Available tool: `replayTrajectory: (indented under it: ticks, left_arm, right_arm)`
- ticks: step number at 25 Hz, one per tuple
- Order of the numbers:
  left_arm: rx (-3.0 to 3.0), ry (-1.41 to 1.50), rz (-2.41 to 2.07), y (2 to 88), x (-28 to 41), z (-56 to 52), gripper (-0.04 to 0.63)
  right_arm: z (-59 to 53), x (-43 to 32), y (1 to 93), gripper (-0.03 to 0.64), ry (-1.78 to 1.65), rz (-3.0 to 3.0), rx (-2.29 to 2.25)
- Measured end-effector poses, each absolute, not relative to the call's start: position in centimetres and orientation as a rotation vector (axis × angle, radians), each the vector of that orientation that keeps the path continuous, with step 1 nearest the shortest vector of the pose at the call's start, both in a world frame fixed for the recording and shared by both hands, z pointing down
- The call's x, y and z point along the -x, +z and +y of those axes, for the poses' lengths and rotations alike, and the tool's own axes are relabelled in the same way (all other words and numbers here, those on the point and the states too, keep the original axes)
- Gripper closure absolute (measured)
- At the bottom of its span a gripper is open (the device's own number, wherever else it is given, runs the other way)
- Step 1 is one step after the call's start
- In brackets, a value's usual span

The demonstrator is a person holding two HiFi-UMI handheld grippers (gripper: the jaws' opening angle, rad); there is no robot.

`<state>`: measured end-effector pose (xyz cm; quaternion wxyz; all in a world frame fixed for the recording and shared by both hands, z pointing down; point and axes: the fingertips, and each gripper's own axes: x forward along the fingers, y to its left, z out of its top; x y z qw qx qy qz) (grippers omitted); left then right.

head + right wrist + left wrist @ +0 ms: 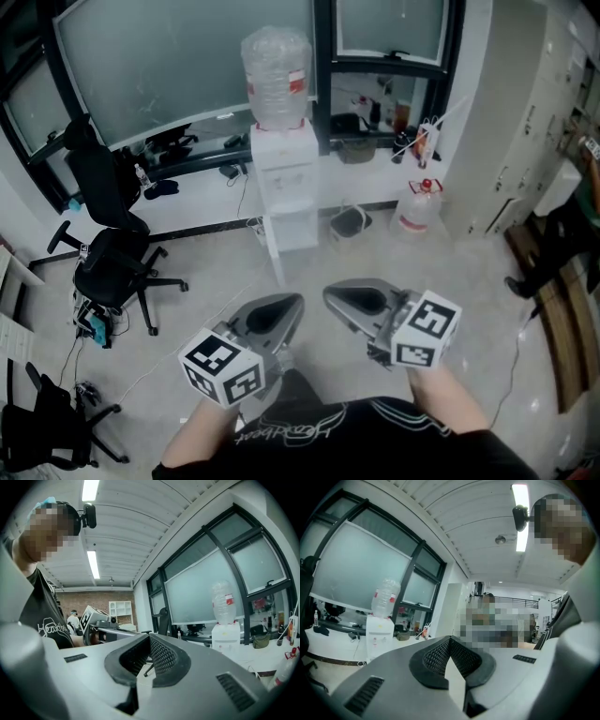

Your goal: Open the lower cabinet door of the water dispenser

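Head view: the water dispenser (281, 164) stands against the window wall at 12 o'clock, well apart from both grippers, with a clear bottle (277, 66) upside down on top. Its lower cabinet door (293, 230) is the white panel nearest the floor. The left gripper (286, 306) and right gripper (334, 296) are held side by side at 6 o'clock, both pointing toward the dispenser. Each has its jaws closed tip to tip with nothing between them. An office chair (112, 258) stands at 9 o'clock and a jug (417, 206) on the floor at 2 o'clock. The door is probably a light, stiff, smooth plastic panel held by a weak catch. It is best taken at its free edge or at a recess, if it has one; no handle can be made out, nor whether the door is ajar. The bottle looks nearly empty, so a hard pull might shift the whole unit. Only the head view shows the door and the floor leading to it. The gripper views place the dispenser at 9 o'clock (left) and 3 o'clock (right), its base hidden by the jaws, and they add the ceiling lights.
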<state>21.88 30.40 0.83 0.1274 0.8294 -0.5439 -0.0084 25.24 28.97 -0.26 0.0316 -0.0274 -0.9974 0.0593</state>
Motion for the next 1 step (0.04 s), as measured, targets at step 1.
replayTrajectory:
  ticks: [1]
  left_arm:
    - [-2.416, -0.018, -1.580, 0.87, -22.13, 30.51, 0.595]
  right_arm:
    - [29.08, -25.44, -0.18, 0.603, 0.187, -3.072, 0.082]
